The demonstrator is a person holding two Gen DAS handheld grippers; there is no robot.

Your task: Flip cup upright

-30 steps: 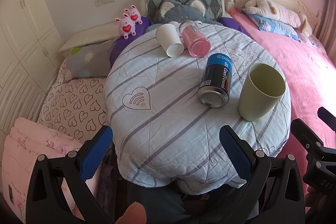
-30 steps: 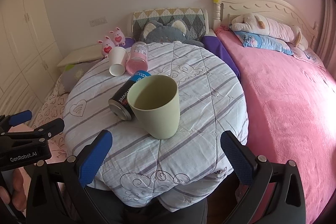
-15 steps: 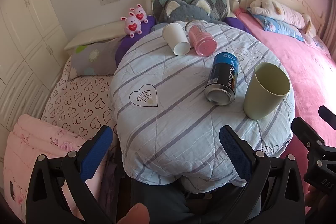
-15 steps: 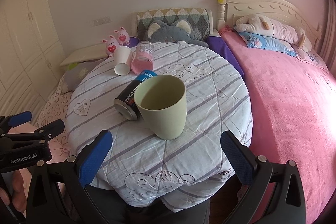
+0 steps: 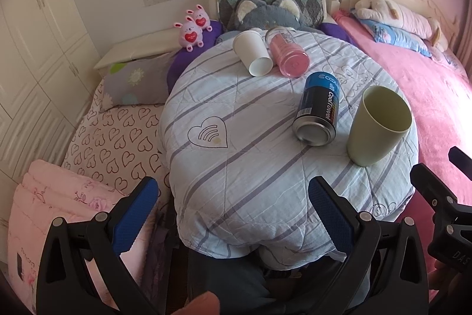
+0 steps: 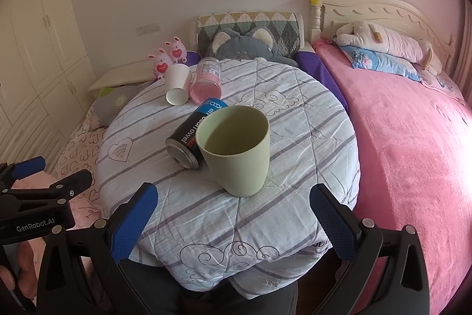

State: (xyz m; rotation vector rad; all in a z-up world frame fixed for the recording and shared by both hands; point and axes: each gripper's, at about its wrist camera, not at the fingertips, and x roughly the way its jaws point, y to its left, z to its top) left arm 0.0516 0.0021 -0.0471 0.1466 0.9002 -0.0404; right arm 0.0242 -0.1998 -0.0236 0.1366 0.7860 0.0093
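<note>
A pale green cup stands upright, mouth up, near the front right of a round table covered with a striped quilt. A white paper cup lies on its side at the far edge. My left gripper is open and empty, back from the table's near edge. My right gripper is open and empty, just in front of the green cup and apart from it.
A black and blue can lies on its side beside the green cup. A pink jar lies next to the paper cup. A pink bed is on the right, cushions and plush toys behind, wardrobes left.
Both grippers have drawn back and up from the table, so the table and objects look smaller and farther. Nothing on the table has moved.
</note>
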